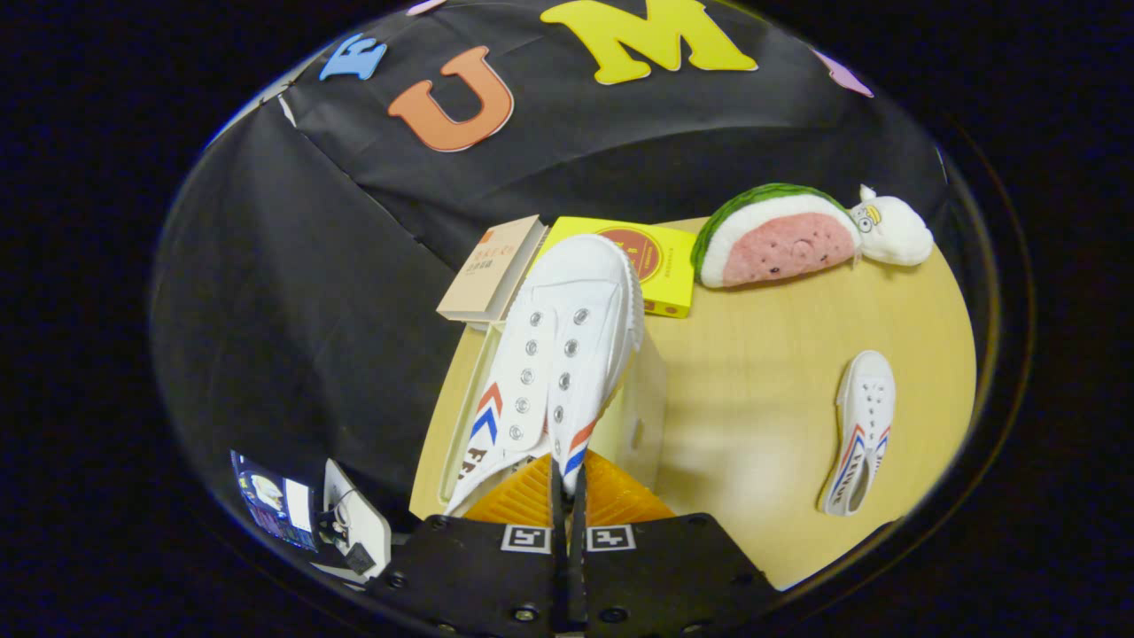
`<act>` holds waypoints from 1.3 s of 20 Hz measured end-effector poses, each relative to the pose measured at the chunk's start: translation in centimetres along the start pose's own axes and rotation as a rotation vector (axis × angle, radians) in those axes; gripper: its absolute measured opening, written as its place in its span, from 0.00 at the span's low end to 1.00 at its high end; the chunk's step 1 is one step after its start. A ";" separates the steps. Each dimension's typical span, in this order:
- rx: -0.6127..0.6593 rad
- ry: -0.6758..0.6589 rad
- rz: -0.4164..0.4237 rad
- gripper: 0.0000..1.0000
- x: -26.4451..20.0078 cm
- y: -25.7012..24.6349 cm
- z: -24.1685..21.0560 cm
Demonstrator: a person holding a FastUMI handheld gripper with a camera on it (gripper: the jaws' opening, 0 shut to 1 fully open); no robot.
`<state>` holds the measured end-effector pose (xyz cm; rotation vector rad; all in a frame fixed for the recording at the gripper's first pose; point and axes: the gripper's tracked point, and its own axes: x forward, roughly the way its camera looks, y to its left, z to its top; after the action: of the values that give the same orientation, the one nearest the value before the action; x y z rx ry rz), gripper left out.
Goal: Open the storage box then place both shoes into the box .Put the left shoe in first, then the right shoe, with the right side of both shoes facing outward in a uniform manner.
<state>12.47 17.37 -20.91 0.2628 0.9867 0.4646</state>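
The held white shoe [554,372] shows only "F" of its side wordmark; print on the tan book [492,266] beside its toe is too small to read.

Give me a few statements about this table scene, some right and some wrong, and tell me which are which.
1. The jaws of the gripper are closed on a white shoe. True.
2. The second white shoe already lies in the storage box. False: it lies on the bare wooden table, off to the side of the box.
3. A watermelon-slice plush toy sits at the far side of the table. True.
4. The held shoe has its laces tied in a bow. False: its eyelets are empty, no laces show.
5. Two books lie beyond the held shoe, a tan book and a yellow book. True.
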 end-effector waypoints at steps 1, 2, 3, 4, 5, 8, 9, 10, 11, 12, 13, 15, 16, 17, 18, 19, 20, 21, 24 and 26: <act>-0.010 -0.004 -0.005 0.00 1.5 1.1 -0.4; -0.023 -0.008 -0.016 0.00 3.1 1.8 -0.7; -0.024 -0.007 -0.028 0.00 4.4 2.5 -1.4; -0.030 -0.001 -0.039 0.00 5.9 2.9 -2.0; -0.034 0.005 -0.055 0.00 7.1 3.1 -2.5; -0.036 0.035 -0.101 0.00 10.4 3.3 -3.7; -0.038 0.044 -0.115 0.00 11.2 3.3 -4.1; -0.032 0.058 -0.127 0.00 12.0 3.2 -4.4; -0.028 0.076 -0.135 0.00 13.0 3.3 -4.8; -0.023 0.094 -0.146 0.00 13.8 3.1 -5.1; -0.021 0.107 -0.163 0.00 14.7 2.7 -5.4; -0.024 0.139 -0.186 0.00 15.9 2.5 -5.9; -0.026 0.157 -0.193 0.00 16.5 2.4 -6.1; -0.025 0.173 -0.200 0.00 16.9 2.3 -6.3; -0.026 0.195 -0.207 0.00 17.4 2.2 -6.5; -0.031 0.212 -0.209 0.00 17.8 2.2 -6.6; -0.039 0.231 -0.219 0.00 18.1 2.0 -6.8; -0.048 0.240 -0.229 0.00 18.3 1.8 -6.9; -0.059 0.282 -0.245 0.00 18.9 1.4 -7.2; -0.066 0.319 -0.230 0.04 18.8 1.5 -7.4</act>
<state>14.55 27.96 -38.06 0.0130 1.2935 0.3322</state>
